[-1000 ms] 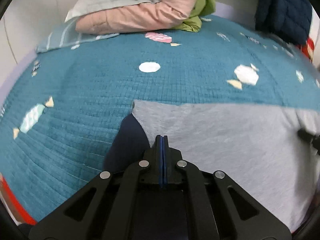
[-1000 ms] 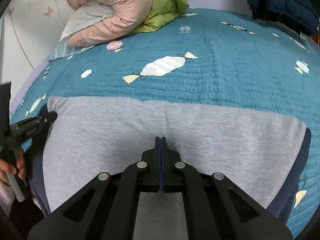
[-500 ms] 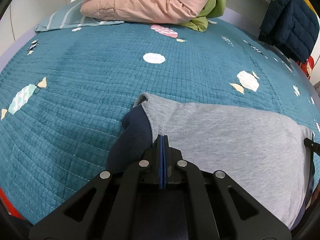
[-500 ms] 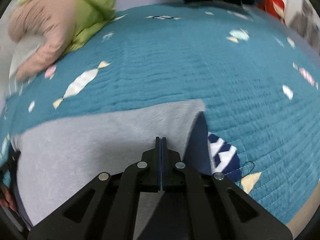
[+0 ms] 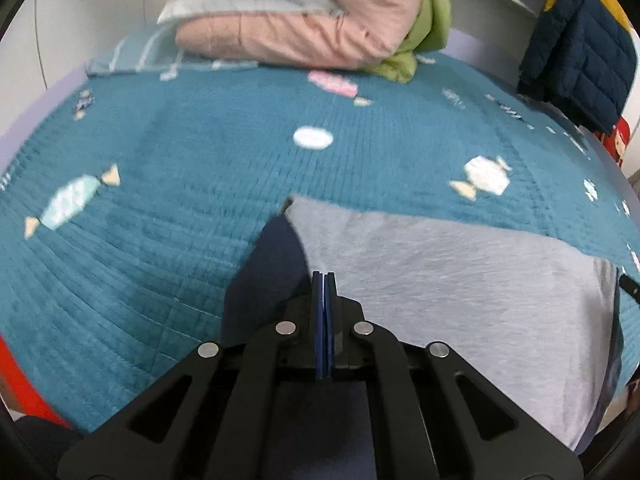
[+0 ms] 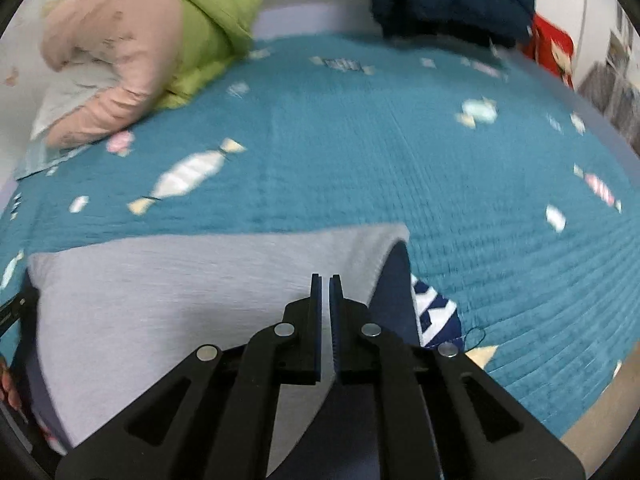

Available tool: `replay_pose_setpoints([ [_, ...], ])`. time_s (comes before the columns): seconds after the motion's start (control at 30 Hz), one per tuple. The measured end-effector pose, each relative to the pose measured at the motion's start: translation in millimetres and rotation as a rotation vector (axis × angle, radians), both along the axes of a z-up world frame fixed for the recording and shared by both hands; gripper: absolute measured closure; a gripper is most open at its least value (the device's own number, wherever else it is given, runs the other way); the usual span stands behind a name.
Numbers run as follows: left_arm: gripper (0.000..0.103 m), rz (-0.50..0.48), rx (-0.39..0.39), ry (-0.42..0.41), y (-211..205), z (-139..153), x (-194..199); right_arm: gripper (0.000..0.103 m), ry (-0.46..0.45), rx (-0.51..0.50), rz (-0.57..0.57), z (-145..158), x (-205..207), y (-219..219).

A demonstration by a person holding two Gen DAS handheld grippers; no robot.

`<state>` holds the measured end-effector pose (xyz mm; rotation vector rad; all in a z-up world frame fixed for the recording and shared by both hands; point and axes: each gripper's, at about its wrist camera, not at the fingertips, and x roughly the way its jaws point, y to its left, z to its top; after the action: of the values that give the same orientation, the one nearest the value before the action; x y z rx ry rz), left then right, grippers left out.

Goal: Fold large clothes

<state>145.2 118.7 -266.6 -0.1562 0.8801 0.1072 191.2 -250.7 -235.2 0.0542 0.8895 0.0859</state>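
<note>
Even soft daylight, no glare; motion blur throughout, strong fisheye edge warping

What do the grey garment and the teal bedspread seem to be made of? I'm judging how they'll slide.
Grey garment: looks like soft matte knit, heathered and fleecy, with a smoother navy side. Teal bedspread: seems quilted cotton-like cloth, matte, with stitched ridges and a crinkled texture.

My left gripper (image 5: 324,280) and right gripper (image 6: 325,282): black angular linkages, four silver pivot screws each, blue pads.
</note>
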Motion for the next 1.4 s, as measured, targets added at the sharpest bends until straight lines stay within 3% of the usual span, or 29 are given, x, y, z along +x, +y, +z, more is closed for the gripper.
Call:
replay_pose_setpoints([
  [0.13,0.1,-0.069,0.018,-0.04,-31,17,-13,0.097,-0.042,0.057,0.094,17,-20,27],
  [0.27,0.1,-0.165,0.023,-0.027,-70,16,-20,0.097,-0.021,0.058,0.209,12,-30,66],
  [0.43,0.1,-0.257,0.027,0.012,-108,2,-26,0.097,0.056,0.041,0.298,-11,-36,99],
  [0.57,0.101,-0.276,0.039,0.06,-116,-17,-25,0.097,0.13,0.011,0.335,-37,-34,111],
  [0.67,0.101,-0.288,0.043,0.063,-116,-24,-26,0.1,0.129,-0.024,0.349,-51,-34,110],
  [0.83,0.101,-0.28,0.055,0.065,-107,-22,-26,0.103,0.135,-0.049,0.324,-49,-36,96],
  [0.9,0.101,-0.257,0.049,0.073,-96,-23,-25,0.103,0.139,-0.01,0.316,-50,-36,85],
  [0.97,0.101,-0.231,0.016,0.081,-83,-24,-28,0.103,0.128,-0.039,0.309,-50,-39,84],
  [1.03,0.101,-0.205,0.026,0.085,-74,-24,-32,0.103,0.107,-0.111,0.297,-50,-44,85],
  [1.1,0.101,-0.187,0.028,0.087,-67,-23,-34,0.103,0.115,-0.118,0.278,-52,-44,79],
  [1.23,0.101,-0.169,-0.021,0.087,-48,-23,-37,0.103,0.147,-0.09,0.162,-50,-39,51],
  [1.33,0.101,-0.155,0.033,0.08,-44,-20,-43,0.103,0.17,-0.064,0.051,-48,-38,19],
  [1.4,0.101,-0.151,0.011,0.082,-35,-19,-46,0.103,0.176,-0.047,-0.002,-46,-39,4],
])
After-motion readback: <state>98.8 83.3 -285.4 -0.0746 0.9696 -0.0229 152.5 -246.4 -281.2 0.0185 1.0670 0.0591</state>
